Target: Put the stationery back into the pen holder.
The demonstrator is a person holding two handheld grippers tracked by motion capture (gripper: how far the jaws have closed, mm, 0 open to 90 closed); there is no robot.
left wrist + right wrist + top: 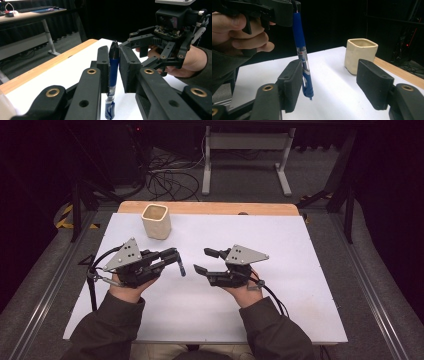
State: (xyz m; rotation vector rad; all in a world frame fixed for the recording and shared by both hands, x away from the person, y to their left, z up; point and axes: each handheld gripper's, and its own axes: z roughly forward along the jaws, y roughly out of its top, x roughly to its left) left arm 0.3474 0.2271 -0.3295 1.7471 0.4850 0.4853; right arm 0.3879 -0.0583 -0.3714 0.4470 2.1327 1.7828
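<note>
**Two grippers meet over a blue pen**

Two hands hold the tools low over the white table (210,320), sleeves entering from six o'clock. Toward nine o'clock, the left gripper (176,259) pinches a blue pen (181,265) between its pads; the pen hangs tip down, above the sheet. Opposite it, toward three o'clock, the right gripper (204,260) has its jaws spread wide, aimed at the pen. From that gripper's own camera the pen (302,57) sits just beside one pad (292,82). Farther off, around eleven o'clock, a cream cup (156,221) stands upright near the table's wooden far edge (210,208).
</note>
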